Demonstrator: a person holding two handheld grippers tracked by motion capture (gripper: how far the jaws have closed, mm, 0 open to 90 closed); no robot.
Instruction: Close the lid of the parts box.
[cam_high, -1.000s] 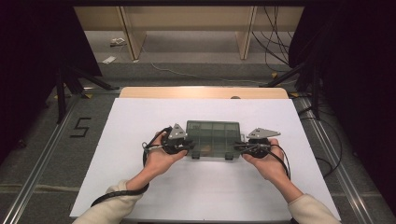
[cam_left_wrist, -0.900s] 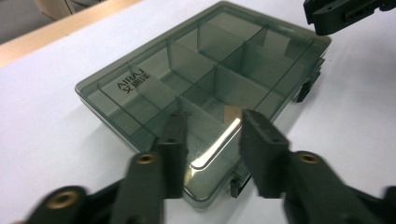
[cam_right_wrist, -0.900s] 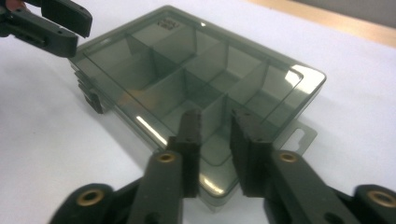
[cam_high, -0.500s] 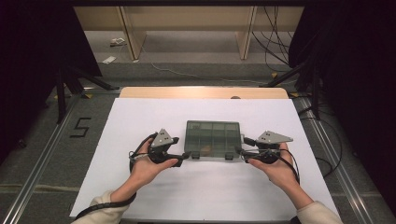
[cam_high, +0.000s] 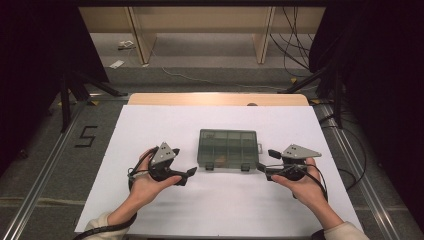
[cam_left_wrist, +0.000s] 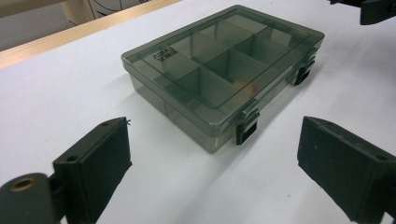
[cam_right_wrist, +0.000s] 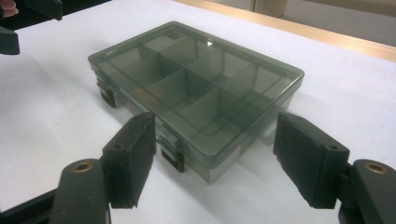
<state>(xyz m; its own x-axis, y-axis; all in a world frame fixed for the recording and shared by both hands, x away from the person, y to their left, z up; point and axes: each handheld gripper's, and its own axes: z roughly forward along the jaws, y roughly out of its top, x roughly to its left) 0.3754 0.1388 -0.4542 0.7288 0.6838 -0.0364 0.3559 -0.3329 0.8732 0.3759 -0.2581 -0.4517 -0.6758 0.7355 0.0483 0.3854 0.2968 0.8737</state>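
A smoky clear compartment box (cam_high: 228, 149) lies with its lid down near the middle of the white table top, its two black latches (cam_left_wrist: 246, 128) facing the person. A small orange thing (cam_left_wrist: 253, 87) shows inside one compartment. My left gripper (cam_high: 188, 176) sits a little left of the box's front corner; its jaws have just been opening and stand open with nothing between them (cam_left_wrist: 213, 123). My right gripper (cam_high: 266, 161) is at the right front corner, and its jaws have also just been opening. The box corner (cam_right_wrist: 196, 79) lies just ahead of its pads (cam_right_wrist: 308, 154), which do not touch it.
The white sheet (cam_high: 150, 125) covers the table, with a wooden strip (cam_high: 215, 98) along the far edge. Cables trail from both grippers across the near part. Beyond the table are wooden furniture legs (cam_high: 140, 40) and loose cables on the floor (cam_high: 300, 50).
Both grippers were closed at the box's front latches; both have since opened and drawn sideways away from it, the left to the left, the right to the right. The box stayed put.
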